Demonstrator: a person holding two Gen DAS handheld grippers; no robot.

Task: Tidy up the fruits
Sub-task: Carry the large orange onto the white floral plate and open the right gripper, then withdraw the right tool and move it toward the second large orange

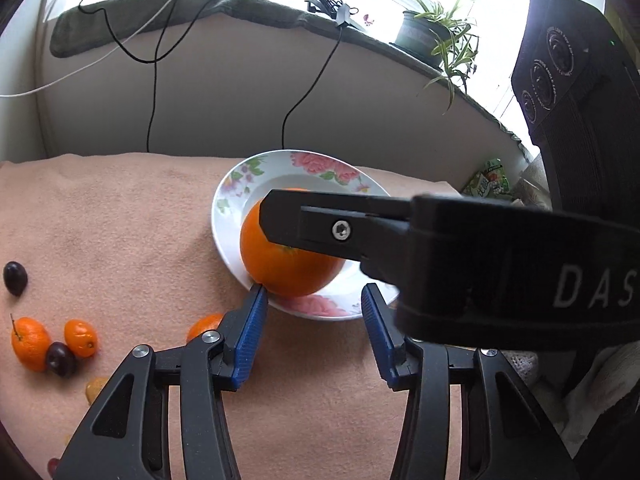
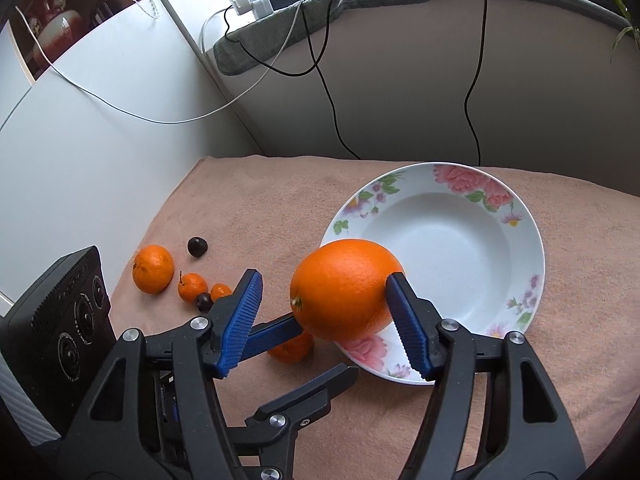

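A large orange (image 2: pixel 346 290) sits on the near-left rim of a white floral plate (image 2: pixel 520 264). My right gripper (image 2: pixel 324 312) is open around it: the right pad touches the orange, the left pad stands apart. In the left wrist view the orange (image 1: pixel 286 268) lies in the plate (image 1: pixel 224 204), partly hidden by the right gripper's black finger (image 1: pixel 320 224). My left gripper (image 1: pixel 314 332) is open and empty, just in front of the plate's near rim.
Loose fruit lies on the pink blanket (image 2: pixel 240 216) to the left: mandarins (image 2: pixel 153 269), (image 2: pixel 192 287), a kumquat (image 1: pixel 81 337), dark plums (image 2: pixel 197 246), (image 1: pixel 15 278). Another mandarin (image 2: pixel 291 347) sits under the grippers. Cables hang down the wall behind.
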